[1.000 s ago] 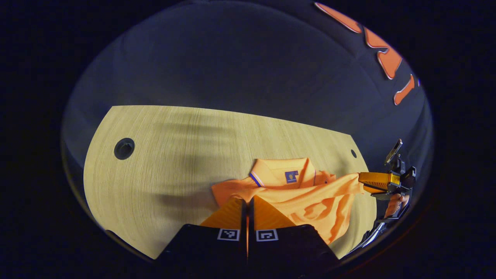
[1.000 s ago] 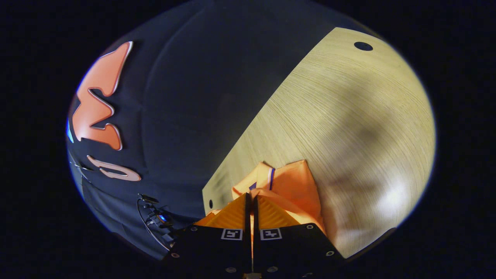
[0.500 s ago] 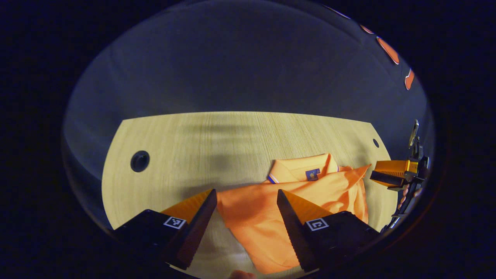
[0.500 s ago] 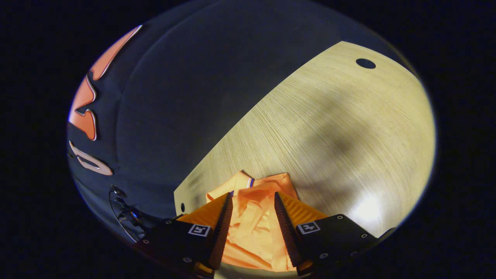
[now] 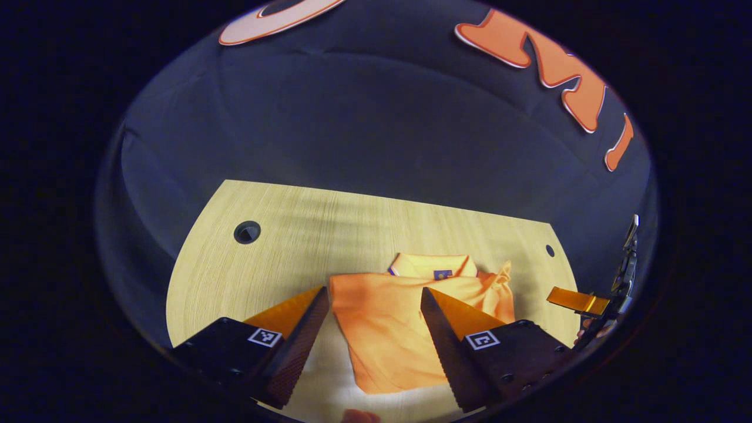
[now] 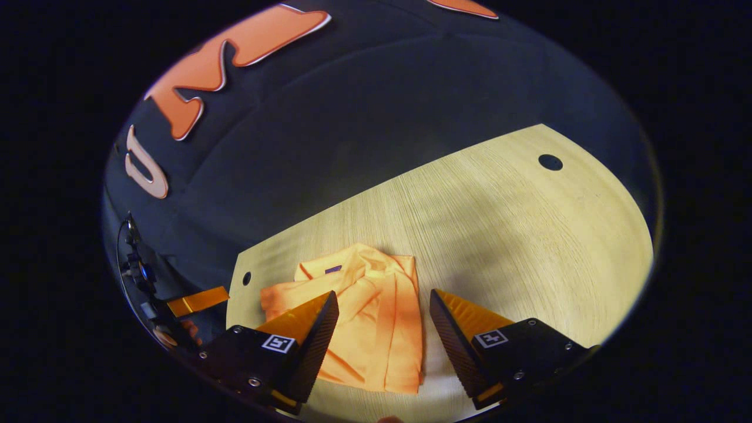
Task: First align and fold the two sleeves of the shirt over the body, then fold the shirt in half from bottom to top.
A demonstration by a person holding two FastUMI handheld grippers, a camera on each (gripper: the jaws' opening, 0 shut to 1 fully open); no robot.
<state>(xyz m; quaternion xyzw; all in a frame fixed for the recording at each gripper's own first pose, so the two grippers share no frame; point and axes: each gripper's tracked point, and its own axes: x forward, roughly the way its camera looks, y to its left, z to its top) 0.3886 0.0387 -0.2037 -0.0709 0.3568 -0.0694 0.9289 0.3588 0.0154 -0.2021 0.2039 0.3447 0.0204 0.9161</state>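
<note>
The orange polo shirt (image 5: pixel 385 332) lies folded on the wooden table (image 5: pixel 282 258), collar (image 5: pixel 432 267) at the far end, with a rumpled bunch of cloth at its far right corner. My left gripper (image 5: pixel 373 290) hovers open above the shirt's near half, fingers apart on either side of it, touching nothing. In the right gripper view the same shirt (image 6: pixel 370 317) lies with long creases down it. My right gripper (image 6: pixel 383 292) is open above it, holding nothing. The right gripper (image 5: pixel 573 299) also shows at the table's right edge, and the left gripper (image 6: pixel 197 301) off the table's corner.
The table has a large round hole (image 5: pixel 247 232) at the far left and a small hole (image 5: pixel 549 251) at the far right corner. Bare wood (image 6: pixel 529 235) stretches beside the shirt. The booth's black cloth wall (image 5: pixel 376 117) stands behind the table.
Both grippers were shut on the shirt's cloth a second ago. They opened, let it go and drew back and up. The shirt now rests folded and flat.
</note>
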